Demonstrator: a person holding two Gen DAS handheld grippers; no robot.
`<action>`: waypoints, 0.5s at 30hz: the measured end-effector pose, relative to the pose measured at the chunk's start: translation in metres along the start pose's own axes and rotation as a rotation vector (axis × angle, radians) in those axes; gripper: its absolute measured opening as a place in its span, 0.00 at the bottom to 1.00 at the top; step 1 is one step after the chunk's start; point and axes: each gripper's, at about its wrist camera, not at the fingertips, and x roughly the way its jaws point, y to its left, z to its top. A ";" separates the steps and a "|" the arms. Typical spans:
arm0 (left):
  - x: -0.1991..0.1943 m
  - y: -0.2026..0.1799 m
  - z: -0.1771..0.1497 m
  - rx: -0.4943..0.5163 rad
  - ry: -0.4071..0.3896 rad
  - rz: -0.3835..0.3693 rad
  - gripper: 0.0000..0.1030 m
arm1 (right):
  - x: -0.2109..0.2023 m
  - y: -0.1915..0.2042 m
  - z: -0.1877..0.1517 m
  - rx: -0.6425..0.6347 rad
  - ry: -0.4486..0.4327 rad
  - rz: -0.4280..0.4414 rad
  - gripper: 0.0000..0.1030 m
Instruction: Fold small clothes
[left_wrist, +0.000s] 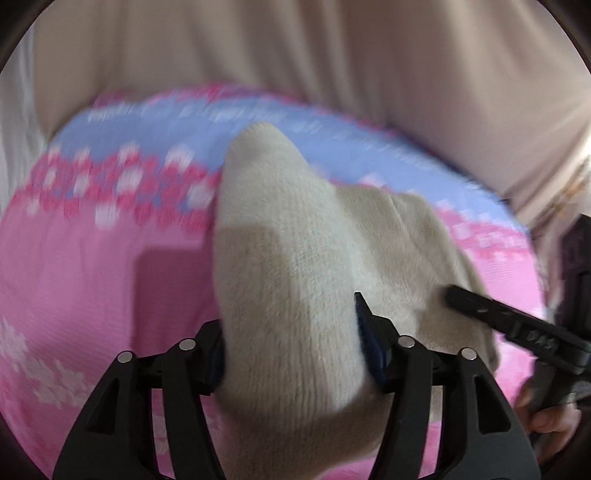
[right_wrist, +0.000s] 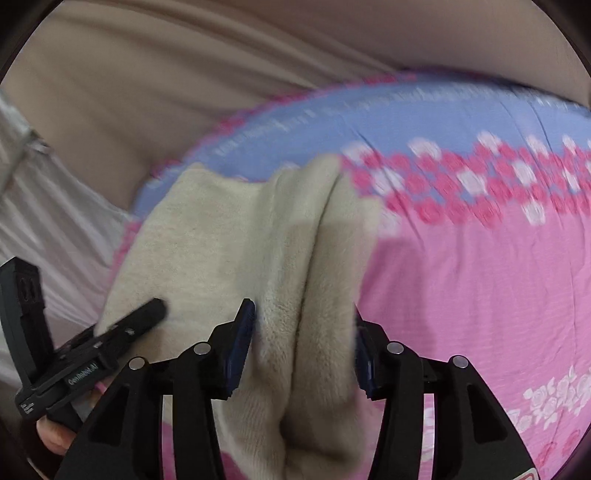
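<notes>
A cream fleece garment (left_wrist: 295, 266) hangs bunched above the pink and blue floral bedspread (left_wrist: 92, 266). My left gripper (left_wrist: 291, 339) is shut on one thick fold of it. My right gripper (right_wrist: 303, 339) is shut on another bunched fold of the same garment (right_wrist: 236, 243), which drapes forward in ridges. Each gripper shows in the other's view: the right one at the right edge (left_wrist: 517, 325), the left one at the lower left (right_wrist: 92, 350). The two grippers are close side by side. The part of the garment below the fingers is hidden.
The bedspread (right_wrist: 480, 277) covers a bed with beige sheet or wall fabric behind (left_wrist: 332, 55). A white striped cloth (right_wrist: 48, 221) lies at the left of the right wrist view. Both views are motion-blurred.
</notes>
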 end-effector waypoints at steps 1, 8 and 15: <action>0.014 0.009 -0.009 -0.028 0.042 0.043 0.56 | 0.000 -0.011 -0.004 0.021 0.000 -0.045 0.47; -0.076 0.014 -0.028 -0.084 -0.178 0.032 0.60 | -0.062 0.018 -0.021 -0.066 -0.042 0.116 0.28; -0.018 -0.022 -0.037 0.072 -0.022 0.126 0.64 | 0.028 0.048 -0.038 -0.185 0.161 0.041 0.07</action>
